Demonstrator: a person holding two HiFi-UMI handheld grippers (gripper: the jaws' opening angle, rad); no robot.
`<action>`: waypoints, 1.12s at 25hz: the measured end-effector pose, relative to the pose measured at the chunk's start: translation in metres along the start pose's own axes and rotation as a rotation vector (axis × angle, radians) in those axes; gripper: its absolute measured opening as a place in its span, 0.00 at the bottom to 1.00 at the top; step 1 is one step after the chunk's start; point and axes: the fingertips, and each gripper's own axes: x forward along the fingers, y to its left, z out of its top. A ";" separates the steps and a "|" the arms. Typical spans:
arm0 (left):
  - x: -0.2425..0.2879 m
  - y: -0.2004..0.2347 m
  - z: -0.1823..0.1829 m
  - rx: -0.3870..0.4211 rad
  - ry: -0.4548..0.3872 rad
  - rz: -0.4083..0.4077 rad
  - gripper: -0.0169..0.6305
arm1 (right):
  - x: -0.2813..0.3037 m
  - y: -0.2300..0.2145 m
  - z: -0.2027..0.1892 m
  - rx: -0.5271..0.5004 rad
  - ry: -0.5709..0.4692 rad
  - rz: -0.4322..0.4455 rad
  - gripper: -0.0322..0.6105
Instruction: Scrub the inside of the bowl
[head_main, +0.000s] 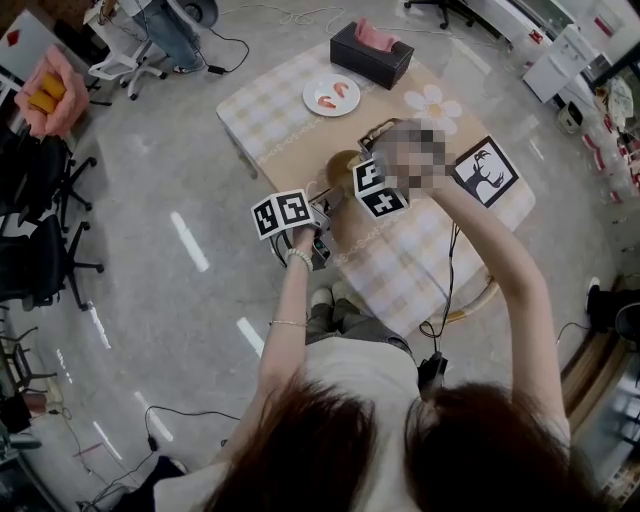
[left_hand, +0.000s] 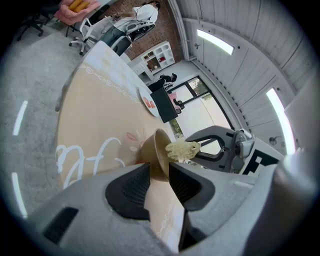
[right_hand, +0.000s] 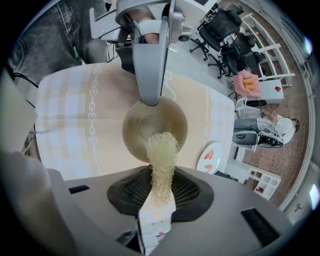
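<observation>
Left gripper (left_hand: 159, 172): jaws closed on the rim of a tan bowl (left_hand: 151, 150), which is tipped on edge. Right gripper (left_hand: 220, 146): holds a pale mesh scrubber (left_hand: 182, 148) at the bowl's mouth. Beige tablecloth (left_hand: 95, 115); white plate (left_hand: 146, 101); black box (left_hand: 162, 104) beyond.

A low table (head_main: 270, 110) is standing on the grey floor (head_main: 160, 300), wearing a pale checked cloth with a tan runner. On its far side a white plate (head_main: 315, 93) is carrying two red-orange pieces (head_main: 327, 102). Just right of the plate and farther off, a black tissue box (head_main: 385, 66) is sitting with a pink tissue (head_main: 375, 36) sticking out of its top. A white flower-shaped mat (head_main: 433, 108) is lying right of the plate, and a black-framed stag picture (head_main: 486, 171) is lying flat near the right edge. Black office chairs (head_main: 40, 245) are standing at the left, with a pink cushion (head_main: 50, 92) lying beyond them. A dark cable (head_main: 150, 425) is trailing across the near floor.
</observation>
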 end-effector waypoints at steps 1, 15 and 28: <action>0.000 0.000 0.000 0.000 0.001 -0.001 0.21 | 0.000 0.002 0.000 0.001 0.001 0.003 0.20; -0.003 0.001 0.001 -0.014 -0.003 -0.007 0.21 | -0.012 0.024 0.011 -0.054 0.001 0.013 0.20; -0.005 0.004 0.003 -0.027 -0.010 -0.006 0.21 | -0.019 0.026 0.036 -0.127 -0.026 0.016 0.20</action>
